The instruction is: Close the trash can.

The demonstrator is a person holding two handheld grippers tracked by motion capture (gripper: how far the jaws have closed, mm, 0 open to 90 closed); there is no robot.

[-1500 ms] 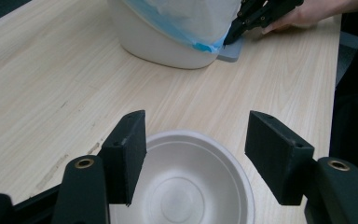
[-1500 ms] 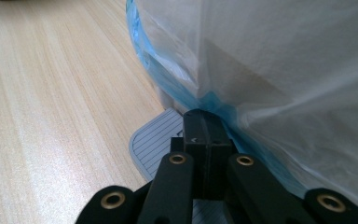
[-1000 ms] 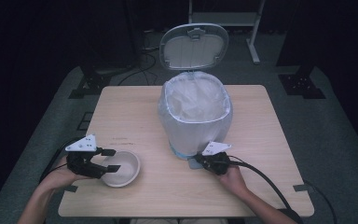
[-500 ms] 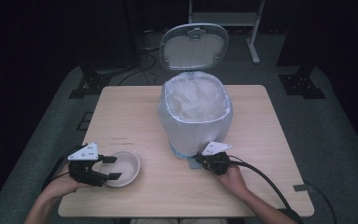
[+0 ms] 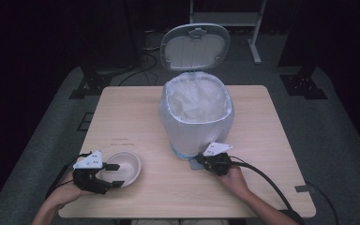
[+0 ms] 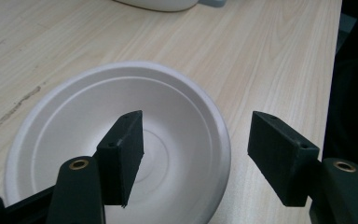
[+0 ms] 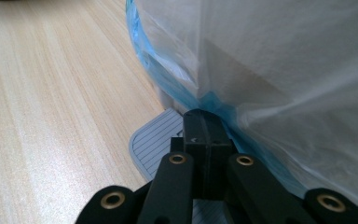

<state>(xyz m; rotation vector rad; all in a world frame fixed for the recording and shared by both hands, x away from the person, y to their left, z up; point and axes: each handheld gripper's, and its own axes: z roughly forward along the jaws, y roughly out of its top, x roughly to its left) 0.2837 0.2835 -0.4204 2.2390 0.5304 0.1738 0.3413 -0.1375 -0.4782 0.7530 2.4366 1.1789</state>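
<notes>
Bare wooden table [image 5: 136, 117] – grey floor [image 5: 337, 126]

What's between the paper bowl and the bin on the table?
Nothing: bare wooden table separates the paper bowl from the bin in the high view.

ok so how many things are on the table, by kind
paper bowl: 1
pedal bin with bag liner, lid up: 1
hand-held grippers: 2, the left gripper open astride the bowl's rim, the right gripper shut, pressing on the bin's pedal
total: 4
</notes>
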